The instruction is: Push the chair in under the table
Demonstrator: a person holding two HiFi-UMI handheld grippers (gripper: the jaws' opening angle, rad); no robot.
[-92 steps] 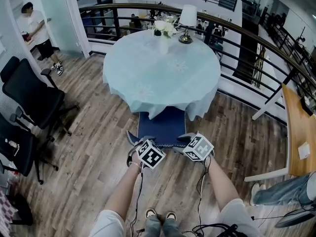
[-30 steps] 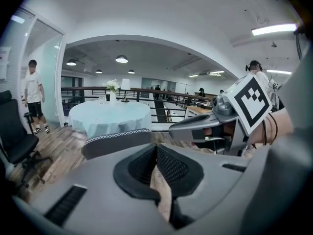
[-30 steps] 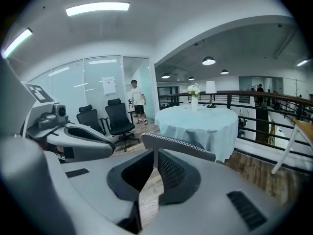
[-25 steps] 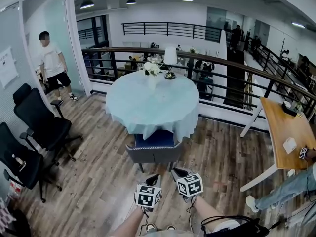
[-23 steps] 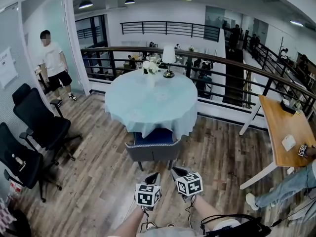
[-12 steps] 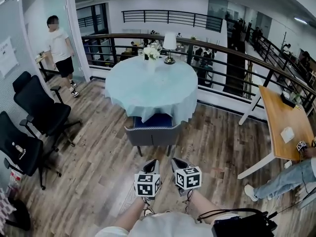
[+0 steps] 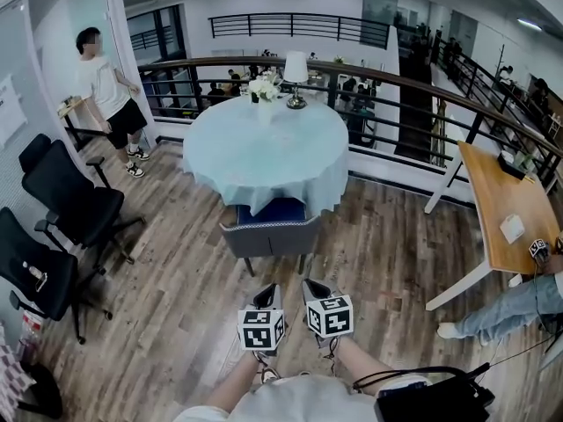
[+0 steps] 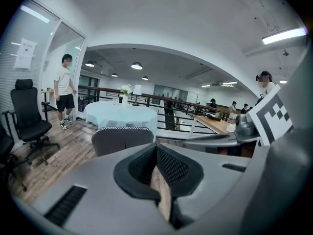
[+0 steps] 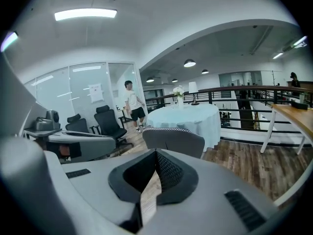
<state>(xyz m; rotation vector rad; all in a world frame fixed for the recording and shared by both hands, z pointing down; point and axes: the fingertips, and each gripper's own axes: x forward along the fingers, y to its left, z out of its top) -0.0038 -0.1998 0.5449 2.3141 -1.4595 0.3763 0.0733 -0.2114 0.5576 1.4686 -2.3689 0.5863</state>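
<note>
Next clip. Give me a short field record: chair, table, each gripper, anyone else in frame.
chair: blue seat partly under the table edge, grey back facing out
table: round, pale blue cloth; lamp and flowers on far side
left gripper: shut, empty, clear of chair
right gripper: fingers have just been closing, now shut, nothing between them
bystander: standing at far left

The tablecloth (image 7: 264, 148) hides the front of the chair (image 7: 268, 234).
</note>
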